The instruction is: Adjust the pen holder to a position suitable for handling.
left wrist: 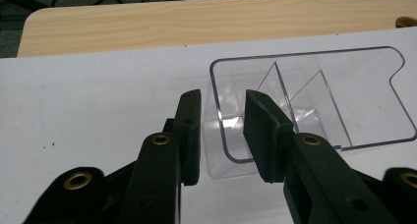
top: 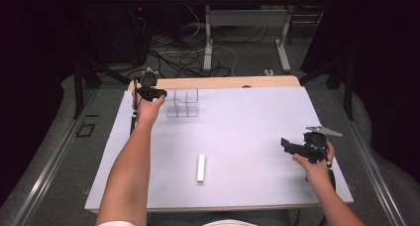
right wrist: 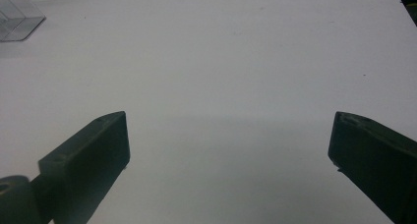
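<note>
A clear plastic organiser [top: 183, 104] with inner dividers stands upright at the far left of the white table top [top: 247, 122]. My left gripper [top: 157, 93] is at its left end. In the left gripper view the organiser [left wrist: 314, 86] has its near end wall standing between the two jaws of my left gripper [left wrist: 222, 130], with a gap on each side, so the pads do not press on it. My right gripper [top: 288, 144] hovers at the table's right side, wide open [right wrist: 228, 145] over bare white surface. A corner of the organiser [right wrist: 17, 17] shows at the top left of the right gripper view.
A small white bar [top: 200, 167] lies flat near the front middle of the table. A strip of bare wood [left wrist: 196, 22] runs along the far edge behind the organiser. Cables and table legs [top: 208, 42] are on the floor beyond.
</note>
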`<state>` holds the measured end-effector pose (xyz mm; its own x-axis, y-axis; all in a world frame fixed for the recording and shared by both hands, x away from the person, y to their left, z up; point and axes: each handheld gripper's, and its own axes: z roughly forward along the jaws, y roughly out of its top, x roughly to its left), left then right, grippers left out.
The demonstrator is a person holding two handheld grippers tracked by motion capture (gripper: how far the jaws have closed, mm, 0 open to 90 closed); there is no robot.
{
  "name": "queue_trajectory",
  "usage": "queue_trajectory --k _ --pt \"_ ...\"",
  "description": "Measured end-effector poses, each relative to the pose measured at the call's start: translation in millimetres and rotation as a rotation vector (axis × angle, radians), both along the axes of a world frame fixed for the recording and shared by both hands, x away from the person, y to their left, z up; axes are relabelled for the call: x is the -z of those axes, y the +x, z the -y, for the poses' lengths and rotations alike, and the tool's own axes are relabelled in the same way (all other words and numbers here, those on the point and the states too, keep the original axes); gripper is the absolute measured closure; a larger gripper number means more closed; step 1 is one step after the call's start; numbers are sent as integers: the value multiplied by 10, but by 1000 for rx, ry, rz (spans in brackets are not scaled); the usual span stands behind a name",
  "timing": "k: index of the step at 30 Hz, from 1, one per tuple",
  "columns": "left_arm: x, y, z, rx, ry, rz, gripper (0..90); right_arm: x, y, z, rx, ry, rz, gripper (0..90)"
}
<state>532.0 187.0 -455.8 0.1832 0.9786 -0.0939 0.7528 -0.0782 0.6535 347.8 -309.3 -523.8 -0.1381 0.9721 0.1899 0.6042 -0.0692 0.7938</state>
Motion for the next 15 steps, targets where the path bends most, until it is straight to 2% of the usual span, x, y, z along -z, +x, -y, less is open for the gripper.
queue_trajectory --k 7,8,11,12,15 --pt "26 15 -25 -7 -6 -7 713 5 3 -7 -8 -6 -2 16" --pt "20 18 -29 -3 0 -23 719 5 3 -7 -8 -6 -2 16" --pt "40 22 -19 -6 -2 -15 744 5 1 -11 -3 0 -6 16" --pt "34 23 -22 -1 3 -33 747 6 2 -8 -4 -1 -6 16" --pt "53 24 -13 -2 9 -43 767 8 3 -4 -5 -2 -7 17"
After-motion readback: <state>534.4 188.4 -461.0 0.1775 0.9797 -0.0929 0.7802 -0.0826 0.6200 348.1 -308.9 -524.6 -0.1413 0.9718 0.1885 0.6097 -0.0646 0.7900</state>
